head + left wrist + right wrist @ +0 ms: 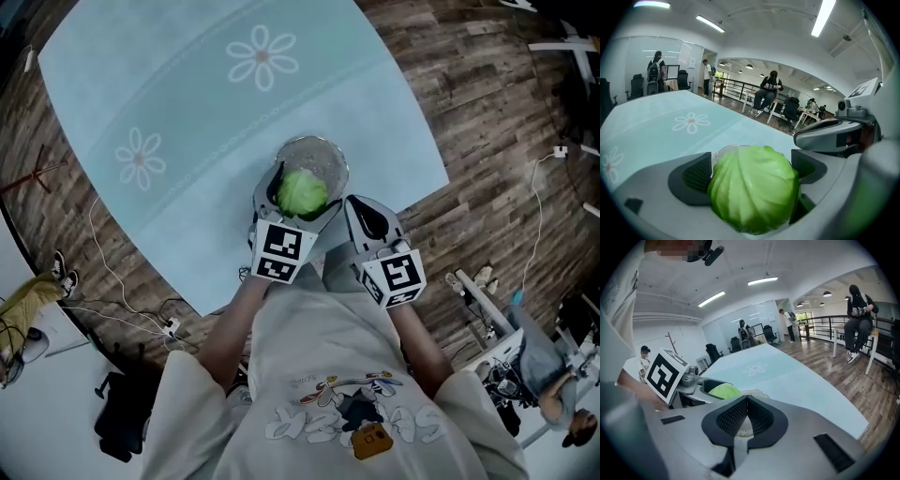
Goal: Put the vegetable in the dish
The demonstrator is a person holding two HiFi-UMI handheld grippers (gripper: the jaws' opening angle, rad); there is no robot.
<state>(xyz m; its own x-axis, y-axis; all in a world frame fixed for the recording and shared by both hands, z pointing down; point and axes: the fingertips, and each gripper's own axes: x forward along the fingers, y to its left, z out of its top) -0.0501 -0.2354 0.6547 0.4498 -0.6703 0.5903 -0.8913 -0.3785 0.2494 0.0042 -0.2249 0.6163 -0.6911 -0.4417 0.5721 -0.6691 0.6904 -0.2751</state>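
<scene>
A round green cabbage (301, 193) sits between the jaws of my left gripper (296, 195), which is shut on it just over the near side of a clear glass dish (317, 156). In the left gripper view the cabbage (754, 187) fills the gap between the dark pads (696, 176), and the dish rim (725, 149) shows behind it. My right gripper (361, 208) is shut with nothing in it, beside the dish on the right. From the right gripper view the cabbage (721, 391) shows at the left, past the closed pads (747, 416).
The dish stands near the front edge of a pale blue table (187, 103) with white flower prints. Wooden floor (487, 122) lies around it, with cables (112, 281) at the left. People sit and stand far off in the room.
</scene>
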